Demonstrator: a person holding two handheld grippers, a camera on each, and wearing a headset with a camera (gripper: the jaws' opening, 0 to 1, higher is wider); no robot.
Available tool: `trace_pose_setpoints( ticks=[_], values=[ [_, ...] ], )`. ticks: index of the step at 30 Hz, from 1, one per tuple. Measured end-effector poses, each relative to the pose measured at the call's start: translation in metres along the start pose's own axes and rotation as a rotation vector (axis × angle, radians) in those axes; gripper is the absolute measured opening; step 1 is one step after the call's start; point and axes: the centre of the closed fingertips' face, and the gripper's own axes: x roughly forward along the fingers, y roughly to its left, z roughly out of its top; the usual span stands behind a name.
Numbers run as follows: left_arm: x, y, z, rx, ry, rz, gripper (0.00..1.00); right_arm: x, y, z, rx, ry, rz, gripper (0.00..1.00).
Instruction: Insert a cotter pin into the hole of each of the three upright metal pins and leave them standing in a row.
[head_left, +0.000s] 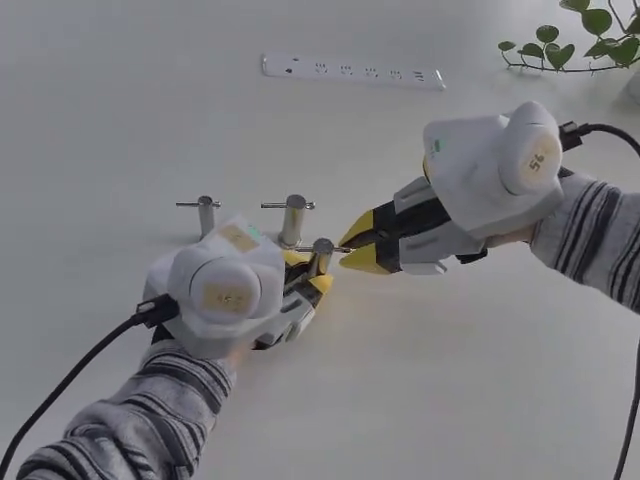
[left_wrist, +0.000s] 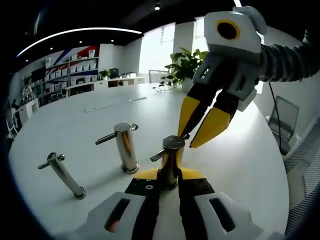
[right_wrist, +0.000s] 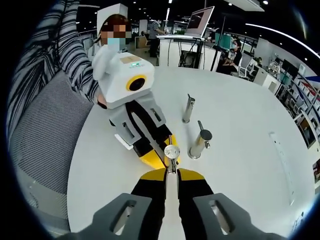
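Note:
Three upright metal pins stand on the white table (head_left: 440, 380). The far left pin (head_left: 206, 214) and the middle pin (head_left: 292, 220) each carry a cotter pin through the head. My left gripper (head_left: 312, 276) is shut on the lower shaft of the nearest pin (left_wrist: 170, 160), which stands upright. A cotter pin (head_left: 338, 250) lies across that pin's head (right_wrist: 172, 151). My right gripper (right_wrist: 171, 172) is shut on the cotter pin's end, and its yellow tips (left_wrist: 189, 137) meet beside the pin head from the right.
A white power strip (head_left: 352, 72) lies at the far side of the table. A green plant (head_left: 585, 35) stands at the far right corner. Black cables trail from both grippers toward the near edge. Striped sleeves (head_left: 120, 430) hold the grippers.

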Motion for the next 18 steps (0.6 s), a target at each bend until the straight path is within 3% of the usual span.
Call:
trace_pose_setpoints(
  ticks=[18],
  values=[
    [0.0003,0.0003,-0.0004,-0.007,0.001,0.002,0.1,-0.0028,-0.0026,0.0041,-0.013,0.008,-0.01,0.0]
  ],
)
